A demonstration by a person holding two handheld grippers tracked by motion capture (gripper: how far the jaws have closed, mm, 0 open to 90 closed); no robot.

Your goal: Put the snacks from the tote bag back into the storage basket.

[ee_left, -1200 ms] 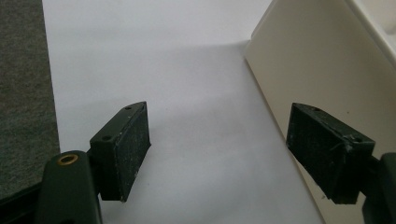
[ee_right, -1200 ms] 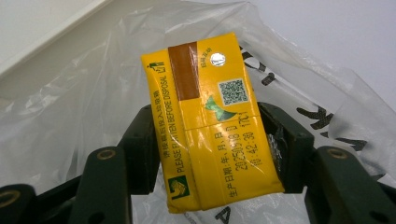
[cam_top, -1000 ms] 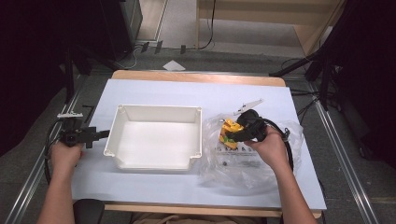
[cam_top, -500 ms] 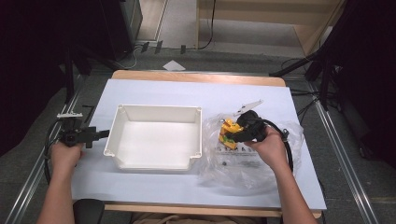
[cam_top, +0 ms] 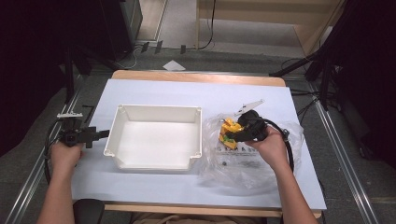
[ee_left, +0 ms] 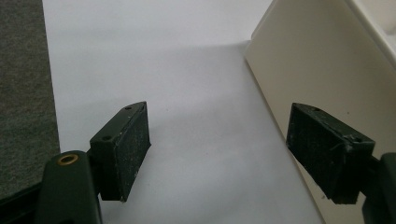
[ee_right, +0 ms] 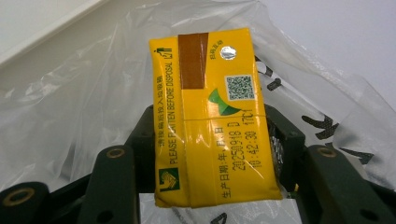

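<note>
While held over a crumpled clear plastic bag (cam_top: 243, 163) near the right edge of the worktop (cam_top: 187, 93), grips a yellow carton (cam_top: 229, 127): right gripper (cam_top: 236, 135), in the person's right hand (cam_top: 271, 144). Jaws about half apart, having just been closing, with the carton between them and a black pad pressed on each long side. Carton lying flat across the jaws, printed face up, brown strip and a small square code near its far end, far end sticking out past the fingertips over the bag. Bag spread open on the worktop, touching the right wall of a white tray (cam_top: 159, 108).

Tray set near the middle of the worktop, slightly left of centre, long side running left to right, white floor bare.

At the left edge of the worktop, level and pointing at the tray's left wall: left gripper (cam_top: 103, 134), in the person's left hand (cam_top: 65, 156). Jaws wide apart, bare white worktop between the pads, right-hand pad just beside the tray's outer wall; whether touching it, cannot tell.
</note>
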